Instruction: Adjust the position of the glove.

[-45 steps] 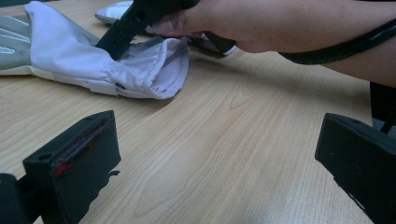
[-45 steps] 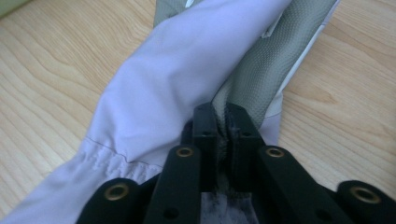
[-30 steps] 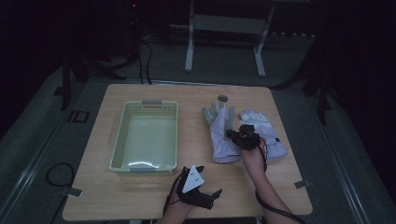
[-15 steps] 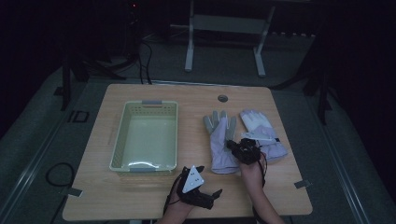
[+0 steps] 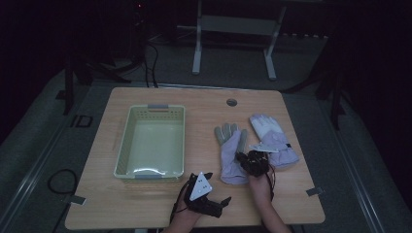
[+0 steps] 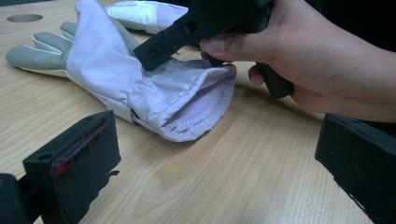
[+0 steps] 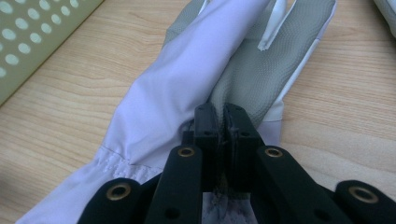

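On a wooden worktop, a pale green basket stands left of centre, with bare wood between it and two gloves on the right. The nearer glove lies flat, cuff toward the person, grey fingertips pointing to the far edge; the second glove lies just beside it, closer to the right edge. A round hole marks the far side of the worktop. Open wood runs along the near edge. The right gripper points down and forward over the nearer glove, its fingers pressed together, pinching a fold of fabric above the cuff. The right hand wraps around the handle. The left gripper rests low at the near edge, fingers spread wide, holding nothing.
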### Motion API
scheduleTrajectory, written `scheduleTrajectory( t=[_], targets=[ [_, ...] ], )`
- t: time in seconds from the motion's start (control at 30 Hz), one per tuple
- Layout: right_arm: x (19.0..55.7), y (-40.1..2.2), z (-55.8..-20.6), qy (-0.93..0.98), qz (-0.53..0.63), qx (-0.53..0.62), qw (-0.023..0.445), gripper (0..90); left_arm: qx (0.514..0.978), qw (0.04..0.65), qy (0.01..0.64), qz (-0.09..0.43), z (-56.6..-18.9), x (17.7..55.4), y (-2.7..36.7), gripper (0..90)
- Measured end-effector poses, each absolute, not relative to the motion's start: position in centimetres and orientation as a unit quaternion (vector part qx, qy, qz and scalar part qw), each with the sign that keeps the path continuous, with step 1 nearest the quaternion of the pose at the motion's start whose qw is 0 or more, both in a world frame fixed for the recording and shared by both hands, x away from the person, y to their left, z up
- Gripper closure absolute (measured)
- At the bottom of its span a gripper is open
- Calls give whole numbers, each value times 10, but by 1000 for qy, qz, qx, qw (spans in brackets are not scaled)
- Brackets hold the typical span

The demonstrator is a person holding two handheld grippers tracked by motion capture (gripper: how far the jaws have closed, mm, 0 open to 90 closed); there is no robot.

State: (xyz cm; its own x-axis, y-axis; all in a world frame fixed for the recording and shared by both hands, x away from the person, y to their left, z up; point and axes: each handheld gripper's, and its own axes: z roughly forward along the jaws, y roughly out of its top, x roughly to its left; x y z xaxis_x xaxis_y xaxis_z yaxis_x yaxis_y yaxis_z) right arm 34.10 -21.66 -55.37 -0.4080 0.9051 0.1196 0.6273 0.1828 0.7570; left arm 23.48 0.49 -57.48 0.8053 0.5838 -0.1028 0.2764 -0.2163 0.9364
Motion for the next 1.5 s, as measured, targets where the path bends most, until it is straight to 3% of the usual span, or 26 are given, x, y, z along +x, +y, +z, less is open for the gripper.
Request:
scheduleTrajectory(
  t=[0.37, 0.53, 1.0, 1.5],
  targets=[
    [343, -224, -533, 762, 388, 482, 192, 617, 768, 560, 280, 137, -575, 235, 5, 1],
    [351, -238, -512, 771, 396, 452, 211, 560, 768, 560, 281, 137, -575, 235, 5, 1],
    [379, -307, -484, 762, 396, 448, 248, 517, 767, 560, 284, 135, -575, 236, 5, 1],
    [417, -357, -500, 768, 368, 468, 235, 508, 766, 560, 285, 133, -575, 236, 5, 1]
  ],
)
